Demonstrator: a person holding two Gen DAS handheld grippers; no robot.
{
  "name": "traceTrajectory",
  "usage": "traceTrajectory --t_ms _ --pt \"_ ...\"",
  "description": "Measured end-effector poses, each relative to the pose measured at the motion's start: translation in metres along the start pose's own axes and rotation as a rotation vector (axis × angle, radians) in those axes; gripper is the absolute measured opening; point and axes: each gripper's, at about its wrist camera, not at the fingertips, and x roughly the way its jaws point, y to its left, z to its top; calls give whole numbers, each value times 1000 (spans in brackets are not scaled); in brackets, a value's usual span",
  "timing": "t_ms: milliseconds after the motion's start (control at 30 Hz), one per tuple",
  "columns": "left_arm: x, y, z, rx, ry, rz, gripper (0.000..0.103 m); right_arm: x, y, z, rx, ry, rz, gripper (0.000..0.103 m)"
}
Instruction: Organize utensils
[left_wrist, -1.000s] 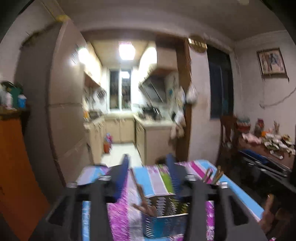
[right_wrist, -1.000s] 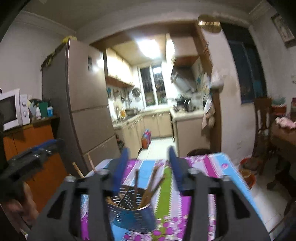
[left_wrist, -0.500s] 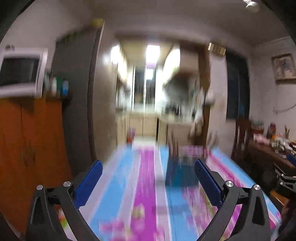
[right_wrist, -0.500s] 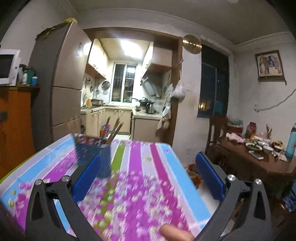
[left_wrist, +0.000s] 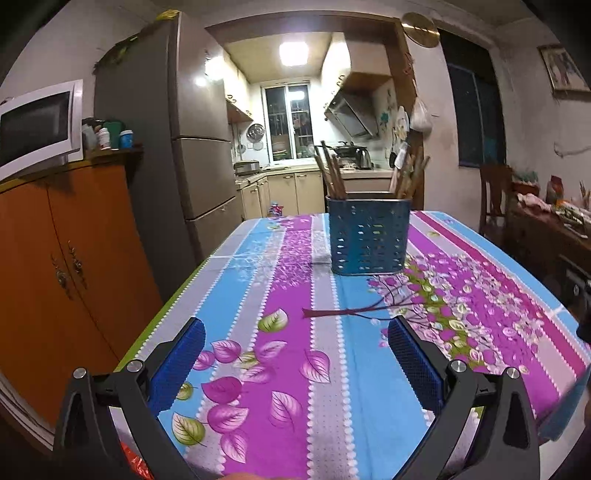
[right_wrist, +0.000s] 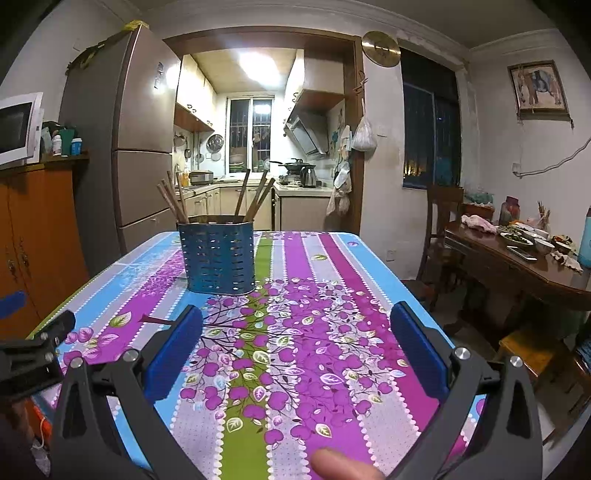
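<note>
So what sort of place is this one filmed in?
Likely a home dining room opening onto a kitchen: a tall grey fridge, a white microwave on an orange wooden cabinet, and a floral striped tablecloth.

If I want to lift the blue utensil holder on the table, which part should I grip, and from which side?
Probably the blue utensil holder is best gripped across its upright perforated walls, below the rim, coming level from the near side. The wooden utensils stick out of its top and lean outward, so a grip from above would hit them.
</note>
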Motion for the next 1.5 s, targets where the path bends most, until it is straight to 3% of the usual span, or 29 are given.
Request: traceTrajectory --t_ms 233,700,1500 --pt "-1 -5 -2 -12 -19 -3 99 0 2 -2 -24 -18 -37 98" --pt "-38 3 12 -74 -197 38 99 -17 19 1 -85 -111 -135 98" --pt "-41 -4 16 -43 -208 64 99 -29 19 11 -64 -137 -115 98"
